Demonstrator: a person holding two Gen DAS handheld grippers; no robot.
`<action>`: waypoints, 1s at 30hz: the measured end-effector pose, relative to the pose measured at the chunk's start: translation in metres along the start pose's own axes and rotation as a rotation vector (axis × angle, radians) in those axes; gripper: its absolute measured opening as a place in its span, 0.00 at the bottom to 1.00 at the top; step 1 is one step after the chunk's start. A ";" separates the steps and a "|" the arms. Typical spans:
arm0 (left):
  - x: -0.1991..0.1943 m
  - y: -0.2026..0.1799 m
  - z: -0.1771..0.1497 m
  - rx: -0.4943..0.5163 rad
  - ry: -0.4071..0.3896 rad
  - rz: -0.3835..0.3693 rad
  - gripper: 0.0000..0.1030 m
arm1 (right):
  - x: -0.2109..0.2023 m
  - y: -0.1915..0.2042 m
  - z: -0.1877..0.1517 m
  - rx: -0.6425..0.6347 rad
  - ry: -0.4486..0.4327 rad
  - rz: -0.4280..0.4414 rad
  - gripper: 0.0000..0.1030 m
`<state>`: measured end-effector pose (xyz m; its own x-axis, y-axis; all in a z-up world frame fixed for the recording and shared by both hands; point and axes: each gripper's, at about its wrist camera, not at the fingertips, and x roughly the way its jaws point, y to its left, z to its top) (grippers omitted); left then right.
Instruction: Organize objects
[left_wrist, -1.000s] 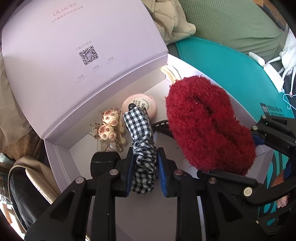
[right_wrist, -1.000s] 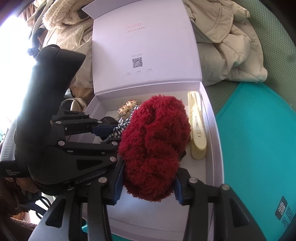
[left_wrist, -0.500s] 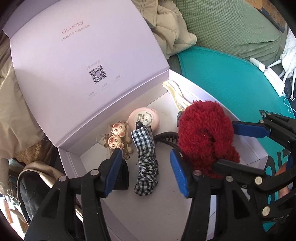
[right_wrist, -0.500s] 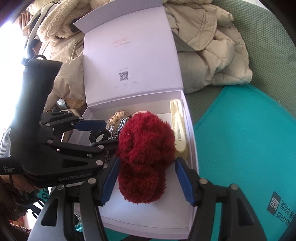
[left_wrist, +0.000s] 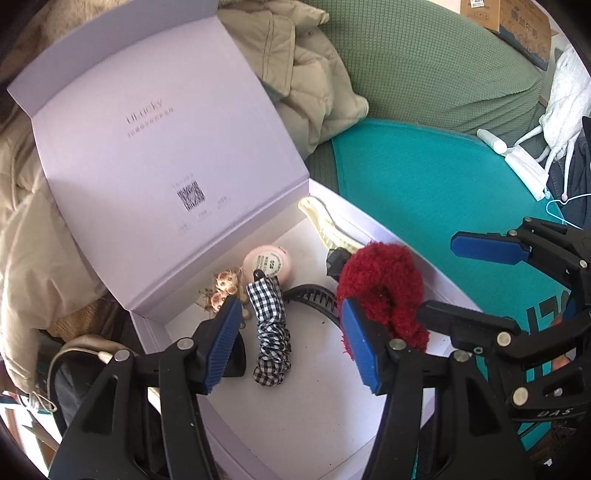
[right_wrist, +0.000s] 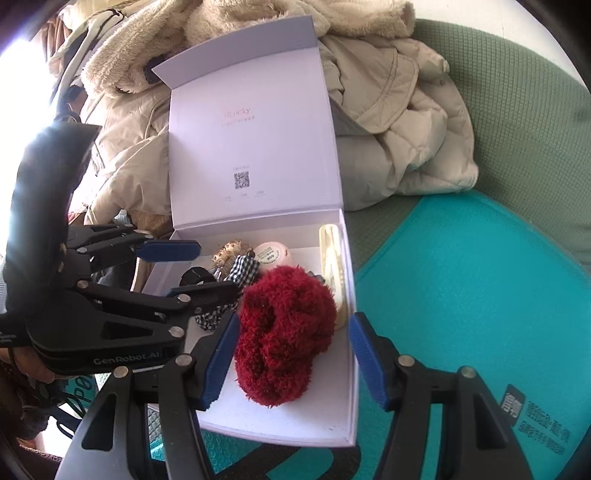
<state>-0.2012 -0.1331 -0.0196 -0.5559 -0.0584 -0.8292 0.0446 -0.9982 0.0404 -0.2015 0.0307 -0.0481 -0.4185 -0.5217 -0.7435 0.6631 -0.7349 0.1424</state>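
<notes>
Teal mat under the open box (right_wrist: 352, 369): both my jaws have just spread empty, checked scrunchie (left_wrist: 269, 325) lying lengthwise centre-frame below my left gripper (left_wrist: 291, 343), red scrunchie (right_wrist: 286, 332) below my right gripper (right_wrist: 291, 356).

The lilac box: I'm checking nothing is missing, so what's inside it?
Inside the lilac box: red fluffy scrunchie, checked scrunchie, pink round case, cream hair clip, black toothed headband, small bear-shaped charms. Anything under the red scrunchie is hidden.
</notes>
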 end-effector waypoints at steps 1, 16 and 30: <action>-0.006 0.000 0.001 0.000 -0.014 0.005 0.57 | -0.004 0.001 0.001 -0.001 -0.007 -0.011 0.60; -0.088 -0.009 -0.003 0.017 -0.141 0.072 0.72 | -0.074 0.016 0.004 -0.044 -0.100 -0.060 0.71; -0.121 -0.022 -0.045 -0.031 -0.139 0.081 0.82 | -0.118 0.035 -0.026 -0.004 -0.090 -0.143 0.71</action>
<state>-0.0978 -0.1039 0.0548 -0.6586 -0.1425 -0.7389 0.1184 -0.9893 0.0852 -0.1127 0.0780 0.0272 -0.5625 -0.4490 -0.6943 0.5951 -0.8028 0.0369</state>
